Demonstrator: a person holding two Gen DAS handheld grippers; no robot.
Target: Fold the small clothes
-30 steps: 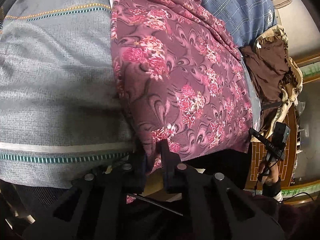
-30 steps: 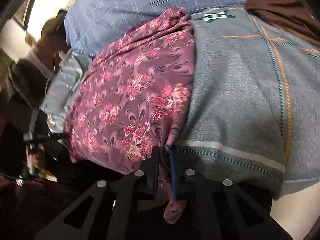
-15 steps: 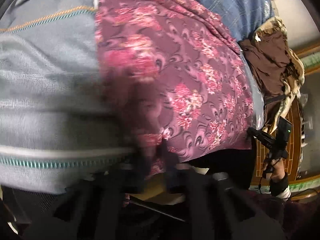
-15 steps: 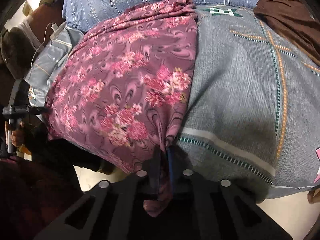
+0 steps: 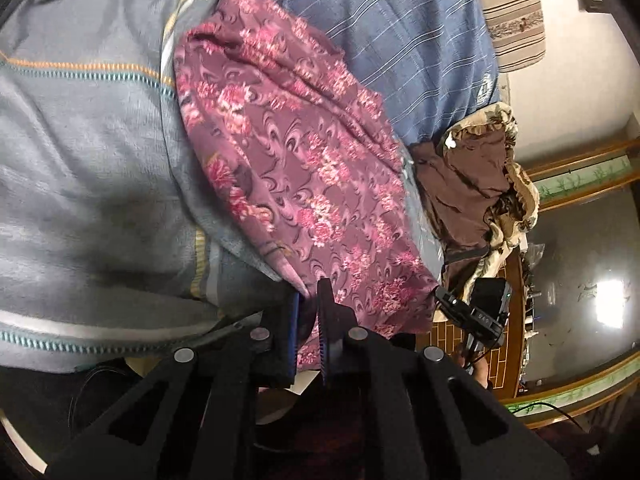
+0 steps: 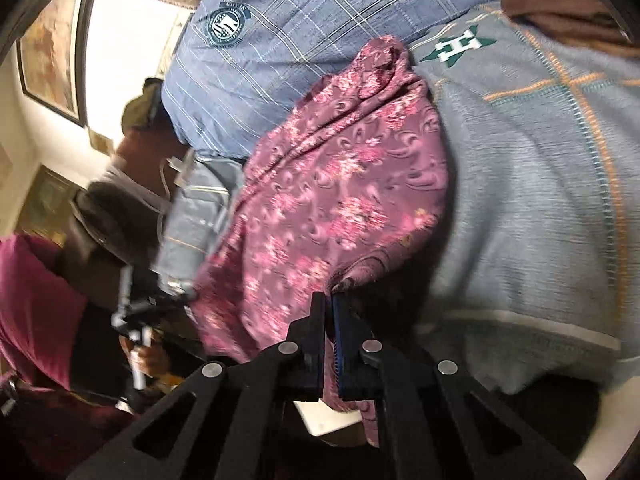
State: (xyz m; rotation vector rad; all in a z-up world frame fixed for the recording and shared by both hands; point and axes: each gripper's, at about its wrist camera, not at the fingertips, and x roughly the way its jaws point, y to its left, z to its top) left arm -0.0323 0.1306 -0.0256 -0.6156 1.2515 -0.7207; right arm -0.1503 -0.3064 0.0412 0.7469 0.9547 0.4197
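A maroon garment with pink flowers (image 5: 304, 168) lies draped over a grey bed cover, its near edge hanging off the bed's front. My left gripper (image 5: 308, 296) is shut on one near corner of it. My right gripper (image 6: 329, 300) is shut on the other near corner of the same garment (image 6: 340, 200), with a loose end hanging below the fingers. The right gripper also shows in the left wrist view (image 5: 476, 316), and the left gripper in the right wrist view (image 6: 132, 312). The cloth is lifted and bunched toward the far side.
A grey cover with orange and teal stitching (image 5: 80, 152) spreads beside the garment. A blue checked pillow (image 5: 400, 40) lies behind it. A brown cloth pile (image 5: 468, 184) sits at the right. A wooden floor (image 5: 444, 332) lies below the bed edge.
Both grippers have lifted the garment's near edge up and toward the far side. The cloth has bunched and covers less of the grey cover. Both grips have stayed shut.
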